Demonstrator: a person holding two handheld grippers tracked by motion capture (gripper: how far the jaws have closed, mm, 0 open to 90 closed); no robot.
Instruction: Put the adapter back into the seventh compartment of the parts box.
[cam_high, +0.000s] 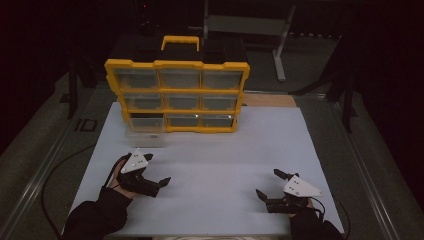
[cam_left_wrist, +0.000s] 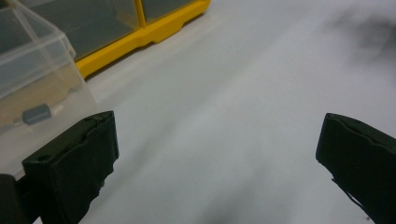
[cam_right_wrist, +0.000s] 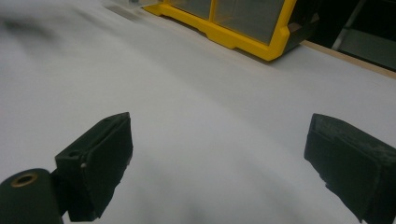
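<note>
Drawer (cam_left_wrist: 37, 88), apparently pulled out, lies beside left hand-held gripper (cam_left_wrist: 215, 154).

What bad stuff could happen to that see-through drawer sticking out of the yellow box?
The clear drawer is pulled out of the yellow organizer, so a careless nudge from the left gripper beside it might knock it askew. The small grey part inside could then roll about or spill. Both grippers are open and empty; the right gripper is far off, so it may not steady anything quickly.

Clear glossy plastic drawer (cam_left_wrist: 32, 79), matt table (cam_high: 225, 165)
</note>
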